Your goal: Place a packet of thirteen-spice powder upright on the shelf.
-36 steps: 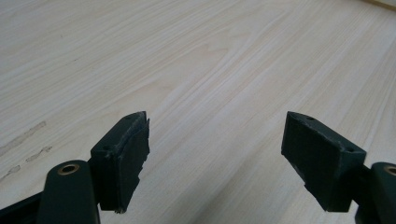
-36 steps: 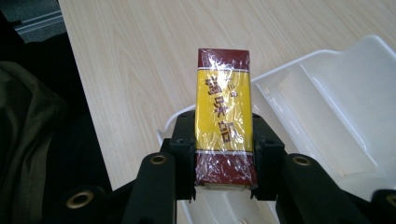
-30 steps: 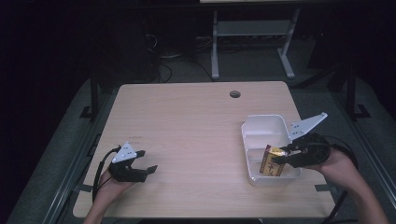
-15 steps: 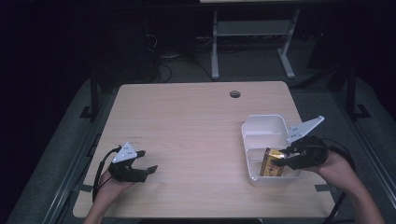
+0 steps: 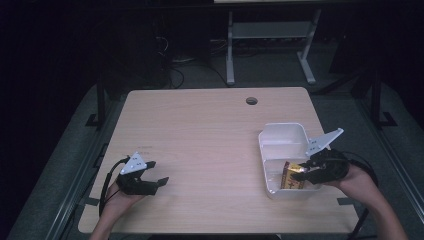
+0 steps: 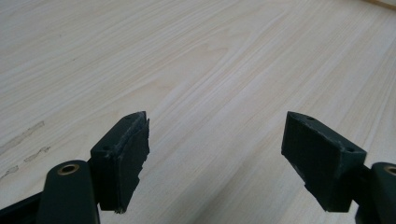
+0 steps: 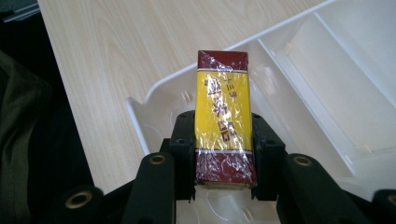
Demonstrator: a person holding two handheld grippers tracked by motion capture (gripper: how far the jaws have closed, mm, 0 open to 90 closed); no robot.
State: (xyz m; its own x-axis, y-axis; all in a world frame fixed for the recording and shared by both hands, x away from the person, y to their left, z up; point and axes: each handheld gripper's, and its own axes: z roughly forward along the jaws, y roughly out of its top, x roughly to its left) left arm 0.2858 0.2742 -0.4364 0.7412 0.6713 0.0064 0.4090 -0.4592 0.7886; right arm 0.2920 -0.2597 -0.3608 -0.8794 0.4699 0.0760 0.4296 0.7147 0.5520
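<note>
Yellow-and-maroon wrapped box (image 7: 224,123) sat mid-frame in right gripper view, clamped between both jaws of the right gripper (image 7: 223,154), over the near compartment of the white tray (image 7: 327,70); printed characters and plastic wrap were readable there. High view showed the box (image 5: 292,176) small at lower right, inside the tray (image 5: 280,135), with the right gripper (image 5: 311,173) just beside the tray's right wall. Left gripper (image 5: 156,173) at lower left of high view, jaws apart, nothing between; left gripper view gave bare table (image 6: 210,56) between its pads. Versus a second earlier: box sat slightly lower in the tray, left gripper unchanged.
</note>
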